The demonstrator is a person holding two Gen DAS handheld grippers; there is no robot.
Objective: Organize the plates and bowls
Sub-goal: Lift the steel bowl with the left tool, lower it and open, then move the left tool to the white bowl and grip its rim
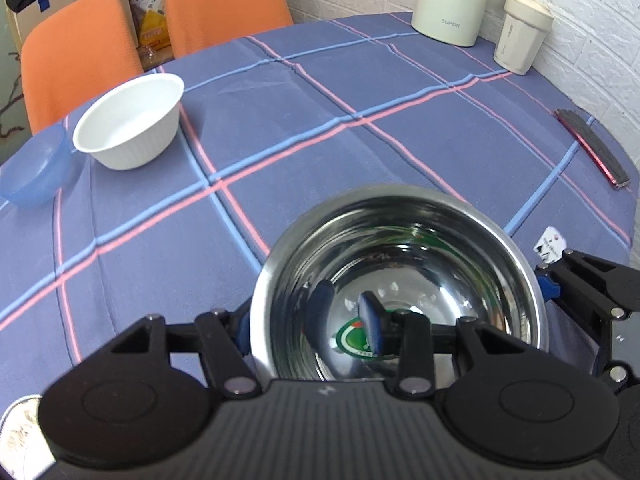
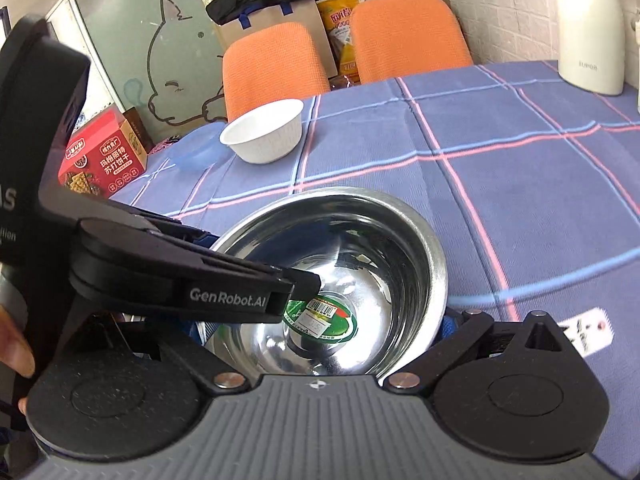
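Note:
A shiny steel bowl (image 1: 400,272) with a green sticker inside sits on the checked tablecloth, close in front of both cameras; it also shows in the right wrist view (image 2: 352,264). My left gripper (image 1: 308,328) pinches the bowl's near-left rim, one finger inside, one outside. My right gripper (image 2: 320,344) straddles the bowl's near side with fingers wide apart; the left gripper crosses in front of its left finger. A white bowl (image 1: 130,122) and a blue translucent bowl (image 1: 34,168) stand at the far left, also in the right wrist view as the white bowl (image 2: 266,130) and blue bowl (image 2: 200,150).
A white kettle (image 1: 452,0) and a cream cup (image 1: 522,32) stand at the back right by the brick wall. A red-edged flat object (image 1: 592,148) lies at the right edge. Two orange chairs (image 1: 80,52) stand behind the table. A red cracker box (image 2: 104,156) sits left.

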